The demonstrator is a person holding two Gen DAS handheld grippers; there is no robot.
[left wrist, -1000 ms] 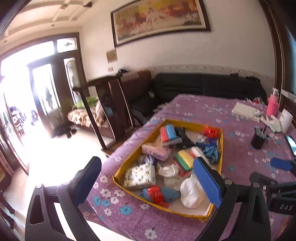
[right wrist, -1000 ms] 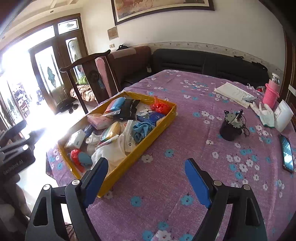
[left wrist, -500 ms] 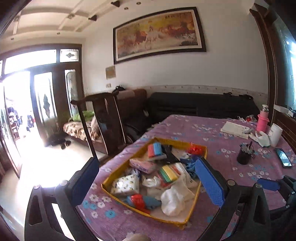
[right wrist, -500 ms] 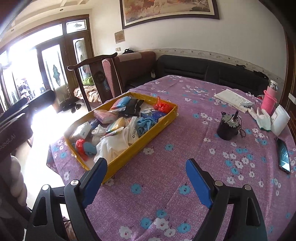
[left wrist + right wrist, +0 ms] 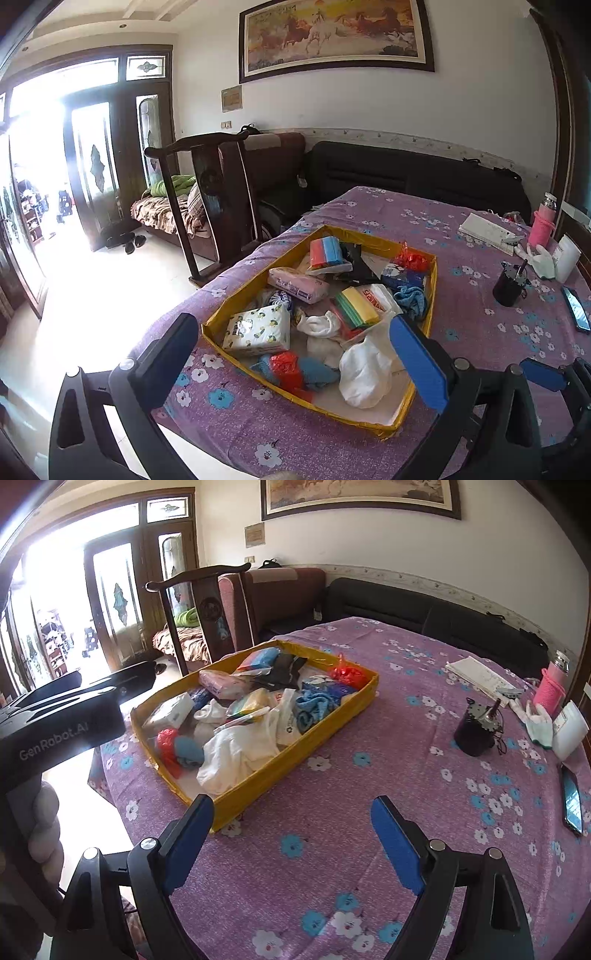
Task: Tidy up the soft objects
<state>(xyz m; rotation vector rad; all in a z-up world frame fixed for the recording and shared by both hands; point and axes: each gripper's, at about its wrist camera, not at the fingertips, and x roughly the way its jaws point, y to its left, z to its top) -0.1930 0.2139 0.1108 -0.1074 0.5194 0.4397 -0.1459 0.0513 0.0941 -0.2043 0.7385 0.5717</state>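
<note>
Yellow cardboard tray [image 5: 432, 291] full of soft things, resting on the round worktop with the purple flowered cloth [image 5: 369, 782]. Inside the tray: a white tissue pack with little green and yellow prints [image 5: 258, 330] near the front corner, a pink tissue pack [image 5: 297, 283] behind it, a stack of red and blue sponge cloths [image 5: 325, 251] at the far end, a stack of yellow, green and red cloths [image 5: 356, 306] in the middle, a crumpled white plastic bag [image 5: 365, 369] at the near side, a fluffy light blue cloth [image 5: 314, 701] by the right wall, a red crinkly bag [image 5: 347, 672] in the far right corner.

Left claw [image 5: 295, 354] up over the near edge of the tray, blue pads wide apart, nothing between them, touching nothing. Right claw [image 5: 291, 830] over bare cloth just beside the tray's right wall, pads wide apart too, empty.

Further out on the worktop, well apart from the tray: a small black round motor [image 5: 474, 731], a pink bottle [image 5: 552, 685], a white glove [image 5: 537, 720], a black phone [image 5: 571, 799], a flat white paper booklet [image 5: 476, 674]. Behind the worktop: a dark wooden chair [image 5: 207, 192] and a black sofa [image 5: 406, 177].
</note>
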